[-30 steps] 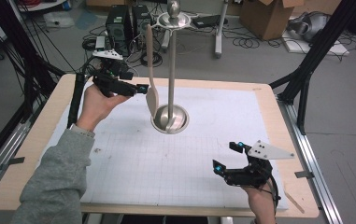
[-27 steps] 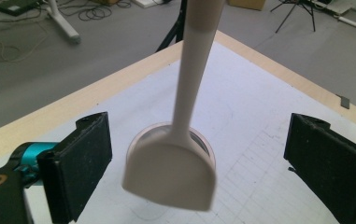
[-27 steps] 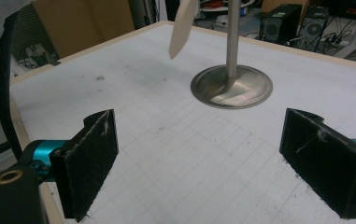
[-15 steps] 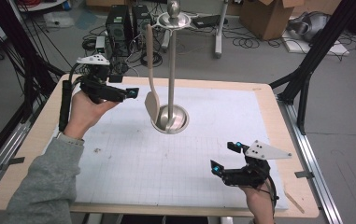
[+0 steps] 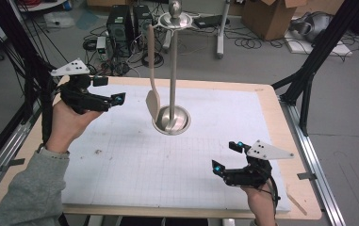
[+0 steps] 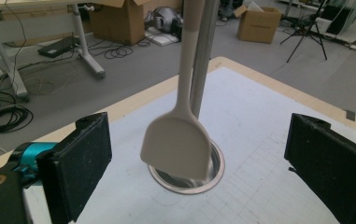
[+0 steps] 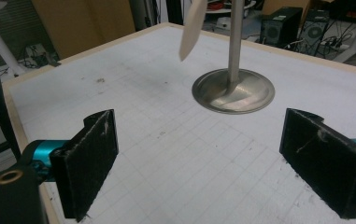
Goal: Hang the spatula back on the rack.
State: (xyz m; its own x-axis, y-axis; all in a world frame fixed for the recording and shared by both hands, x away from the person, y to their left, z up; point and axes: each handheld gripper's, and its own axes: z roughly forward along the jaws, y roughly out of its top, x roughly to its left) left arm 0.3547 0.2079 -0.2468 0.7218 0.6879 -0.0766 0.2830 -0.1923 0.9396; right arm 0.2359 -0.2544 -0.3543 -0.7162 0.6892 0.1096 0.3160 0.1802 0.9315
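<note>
Left tool [image 5: 113, 100] drew back leftward from spatula [image 5: 152, 101], jaws wide apart, empty. Spatula hung from top of metal stand [image 5: 173, 70], blade just above stand's round base, near bench [image 5: 266, 101] centre. Right tool [image 5: 228, 157] hovered near front right edge, jaws apart, empty.

Spatula [image 6: 178, 144] handle top beyond frame edge

The spatula [image 6: 178, 144] looks matt beige plastic; the stand [image 5: 172, 120] is polished glossy metal; the table [image 5: 271, 101] has a pale wooden rim.
</note>
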